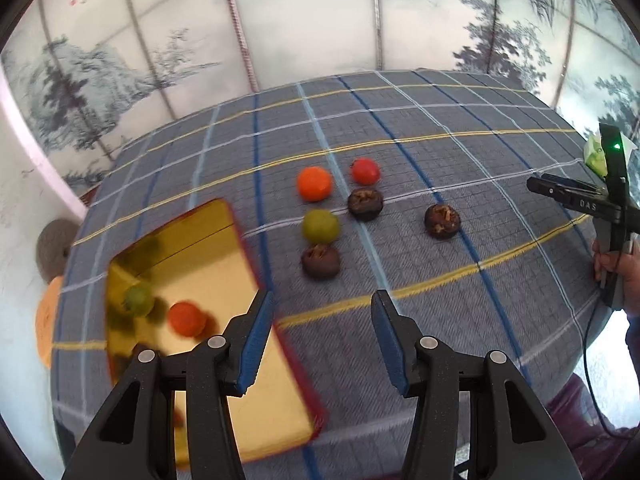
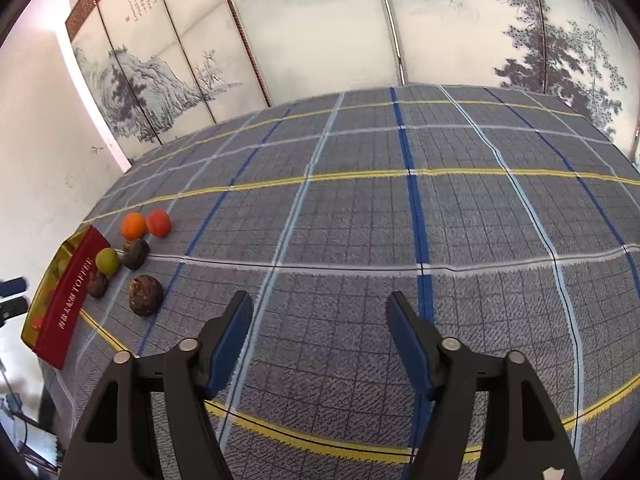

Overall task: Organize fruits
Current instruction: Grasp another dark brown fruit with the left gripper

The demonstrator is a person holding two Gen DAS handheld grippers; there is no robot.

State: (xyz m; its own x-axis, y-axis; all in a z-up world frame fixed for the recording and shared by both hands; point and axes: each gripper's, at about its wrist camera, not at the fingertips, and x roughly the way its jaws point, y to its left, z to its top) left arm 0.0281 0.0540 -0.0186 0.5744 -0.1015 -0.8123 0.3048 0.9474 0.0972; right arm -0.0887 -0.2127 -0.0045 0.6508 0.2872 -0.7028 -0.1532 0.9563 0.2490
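A gold tray with red sides (image 1: 208, 264) lies at the table's left and holds a green fruit (image 1: 138, 299) and an orange-red fruit (image 1: 186, 318). On the cloth beside it lie an orange fruit (image 1: 314, 183), a red fruit (image 1: 365, 171), a green fruit (image 1: 320, 225) and three dark brown fruits (image 1: 365, 204) (image 1: 441, 221) (image 1: 321, 261). My left gripper (image 1: 320, 324) is open and empty, above the tray's right edge. My right gripper (image 2: 320, 328) is open and empty over bare cloth, right of the fruits (image 2: 146, 295) and the tray (image 2: 68, 304).
The table carries a grey plaid cloth (image 1: 460, 128) with blue, white and yellow lines. A painted folding screen (image 2: 320, 32) stands behind it. The right gripper's body and the hand holding it show at the left wrist view's right edge (image 1: 600, 208).
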